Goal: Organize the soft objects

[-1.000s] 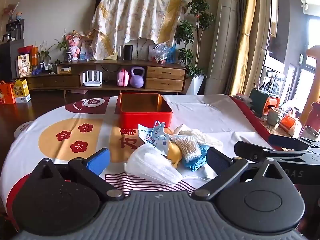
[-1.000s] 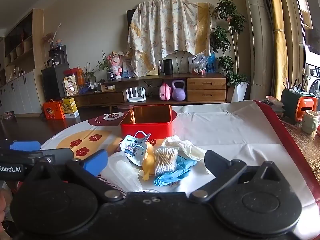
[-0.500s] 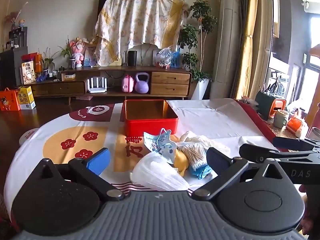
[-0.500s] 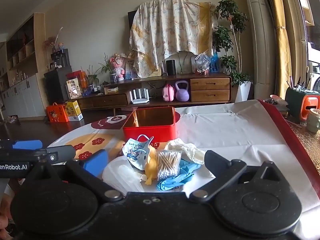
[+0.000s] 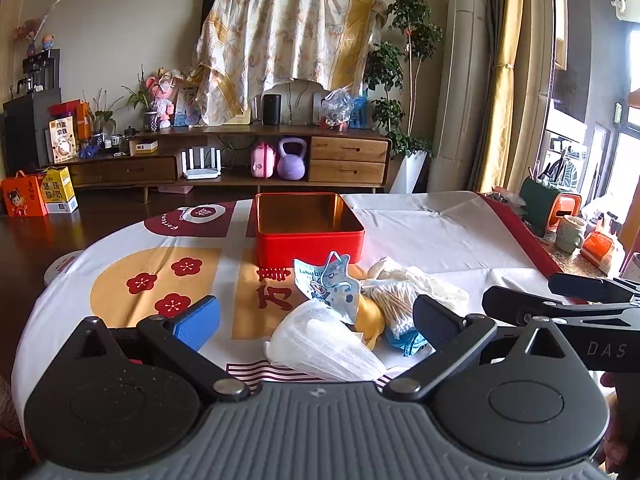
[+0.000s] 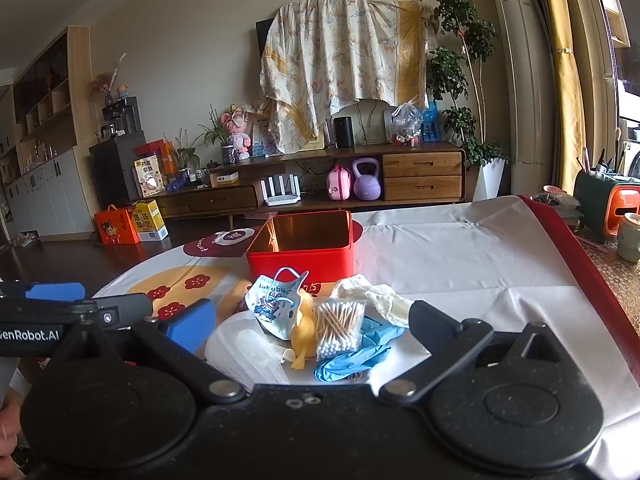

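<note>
The soft objects are lying heaped together on the table point(image 5: 440, 236), just in front of the red tin point(image 5: 308, 236). The white face mask point(image 5: 320, 344) is sitting nearest the cameras, its long axis running left to right across the left wrist view. Touching it behind, a printed child's mask point(image 6: 276, 308) is standing tilted, ear loop pointing up toward the tin. A yellow soft piece point(image 6: 303, 336) is lying beside it, long axis pointing toward the camera in the right wrist view. A clear packet of cotton swabs point(image 6: 339, 328) is resting against the yellow piece, swab sticks running near to far. A crumpled blue glove point(image 6: 356, 354) is lying under the packet's near edge, and a cream lace cloth point(image 6: 376, 298) is bunched behind it. The red tin is standing open and upright. The left gripper point(image 5: 316, 320) is hovering over the heap with fingers spread wide, pinching nothing. The right gripper point(image 6: 312, 320) is likewise spread apart, holding nothing.
</note>
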{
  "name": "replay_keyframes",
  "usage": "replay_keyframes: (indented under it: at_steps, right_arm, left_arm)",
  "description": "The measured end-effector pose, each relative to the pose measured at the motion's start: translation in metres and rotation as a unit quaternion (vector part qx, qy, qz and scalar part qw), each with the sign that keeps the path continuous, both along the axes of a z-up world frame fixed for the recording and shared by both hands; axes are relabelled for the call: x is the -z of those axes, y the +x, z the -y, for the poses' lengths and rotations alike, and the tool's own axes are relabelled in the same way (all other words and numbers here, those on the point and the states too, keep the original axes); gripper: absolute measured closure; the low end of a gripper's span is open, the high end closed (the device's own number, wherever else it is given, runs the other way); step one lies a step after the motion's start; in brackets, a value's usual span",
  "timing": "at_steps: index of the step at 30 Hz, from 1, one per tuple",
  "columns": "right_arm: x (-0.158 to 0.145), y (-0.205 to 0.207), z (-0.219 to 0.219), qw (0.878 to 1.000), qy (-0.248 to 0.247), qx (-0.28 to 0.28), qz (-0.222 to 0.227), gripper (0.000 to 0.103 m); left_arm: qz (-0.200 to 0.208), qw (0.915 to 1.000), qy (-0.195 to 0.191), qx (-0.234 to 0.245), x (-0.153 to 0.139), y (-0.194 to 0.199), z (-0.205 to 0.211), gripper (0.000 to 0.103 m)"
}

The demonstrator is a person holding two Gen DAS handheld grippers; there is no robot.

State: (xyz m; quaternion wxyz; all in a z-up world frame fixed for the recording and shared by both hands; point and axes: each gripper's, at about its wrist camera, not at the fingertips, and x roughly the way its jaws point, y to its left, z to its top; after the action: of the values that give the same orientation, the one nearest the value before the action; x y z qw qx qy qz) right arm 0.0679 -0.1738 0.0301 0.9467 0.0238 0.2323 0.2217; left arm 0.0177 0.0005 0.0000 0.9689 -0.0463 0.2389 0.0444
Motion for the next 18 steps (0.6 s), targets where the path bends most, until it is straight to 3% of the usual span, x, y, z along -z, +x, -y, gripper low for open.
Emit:
replay_keyframes:
  at_steps: [18]
  right_arm:
    - [-0.0015, -0.0006, 0.0010, 1.000, 0.000, 0.000, 0.000, 0.000]
  left_arm:
    - [-0.004, 1.0000, -0.003, 0.000, -0.0006, 0.0017, -0.0001, 0.000]
